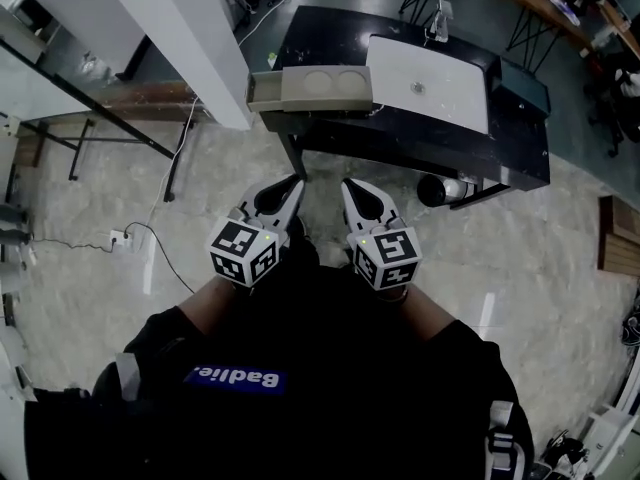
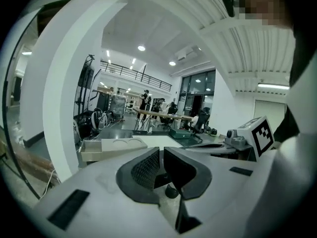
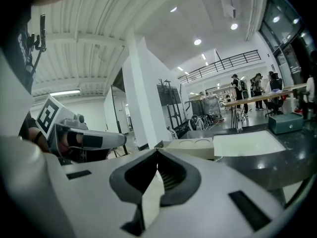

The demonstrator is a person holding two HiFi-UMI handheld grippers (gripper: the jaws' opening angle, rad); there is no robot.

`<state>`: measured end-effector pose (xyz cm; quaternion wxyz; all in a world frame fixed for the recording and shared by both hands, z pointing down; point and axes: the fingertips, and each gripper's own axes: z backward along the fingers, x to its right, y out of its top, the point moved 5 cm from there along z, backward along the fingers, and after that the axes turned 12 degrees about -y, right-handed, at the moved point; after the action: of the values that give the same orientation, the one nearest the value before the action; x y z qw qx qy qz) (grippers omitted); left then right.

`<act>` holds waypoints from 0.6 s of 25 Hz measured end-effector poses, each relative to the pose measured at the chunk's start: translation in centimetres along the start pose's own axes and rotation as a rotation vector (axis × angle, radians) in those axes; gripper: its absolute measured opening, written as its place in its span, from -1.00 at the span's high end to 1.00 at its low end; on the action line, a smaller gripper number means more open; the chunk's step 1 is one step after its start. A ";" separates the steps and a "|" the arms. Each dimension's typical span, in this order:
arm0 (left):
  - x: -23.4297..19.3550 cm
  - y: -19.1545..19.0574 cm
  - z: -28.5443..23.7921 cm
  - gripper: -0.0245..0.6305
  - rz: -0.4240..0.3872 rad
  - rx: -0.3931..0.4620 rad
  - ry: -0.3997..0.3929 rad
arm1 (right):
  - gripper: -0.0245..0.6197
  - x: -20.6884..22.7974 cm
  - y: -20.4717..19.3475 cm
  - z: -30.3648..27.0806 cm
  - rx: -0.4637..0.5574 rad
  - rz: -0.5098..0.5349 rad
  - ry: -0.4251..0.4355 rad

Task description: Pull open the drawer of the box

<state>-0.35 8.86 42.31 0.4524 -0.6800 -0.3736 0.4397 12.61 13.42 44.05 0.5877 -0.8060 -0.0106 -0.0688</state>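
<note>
A beige box [image 1: 325, 88] with two round hollows on top sits on the left corner of a black table [image 1: 420, 138]. Its drawer [image 1: 264, 91] sticks out to the left and shows an open tray. The box [image 2: 113, 147] also appears low and far off in the left gripper view, and as the same box [image 3: 195, 146] in the right gripper view. Both grippers hang side by side close to the person's body, well short of the table. My left gripper [image 1: 293, 183] [image 2: 161, 150] is shut and empty. My right gripper [image 1: 350, 186] [image 3: 157, 152] is shut and empty too.
A white board [image 1: 430, 78] covers much of the table, with a dark green case [image 1: 525, 86] to its right. A white pillar [image 1: 190, 38] rises just left of the box. A dark cylinder [image 1: 440, 190] lies under the table's near edge. A power strip [image 1: 118, 238] and cables lie on the floor at left.
</note>
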 end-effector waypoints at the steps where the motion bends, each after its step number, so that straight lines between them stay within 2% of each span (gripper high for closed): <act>1: 0.5 -0.2 0.3 0.84 -0.028 -0.017 -0.002 | 0.92 -0.5 0.0 0.3 0.008 0.001 0.006; 5: 1.9 -1.2 0.3 0.84 -0.130 -0.082 -0.048 | 0.92 -2.1 0.5 1.2 0.050 0.039 -0.001; 8: 2.0 -1.1 0.2 0.84 -0.178 -0.084 -0.108 | 0.92 -3.0 1.1 1.5 0.077 0.071 -0.027; 14: 0.0 0.4 1.6 0.84 -0.255 -0.082 -0.207 | 0.92 -6.1 2.5 0.8 0.131 0.066 -0.060; 15: -0.4 0.6 1.9 0.89 -0.268 -0.075 -0.216 | 0.92 -6.6 2.6 0.5 0.138 0.072 -0.060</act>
<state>-2.23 8.82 41.47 0.4386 -0.5894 -0.5234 0.4316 6.37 13.49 40.59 0.6435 -0.7651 -0.0039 -0.0225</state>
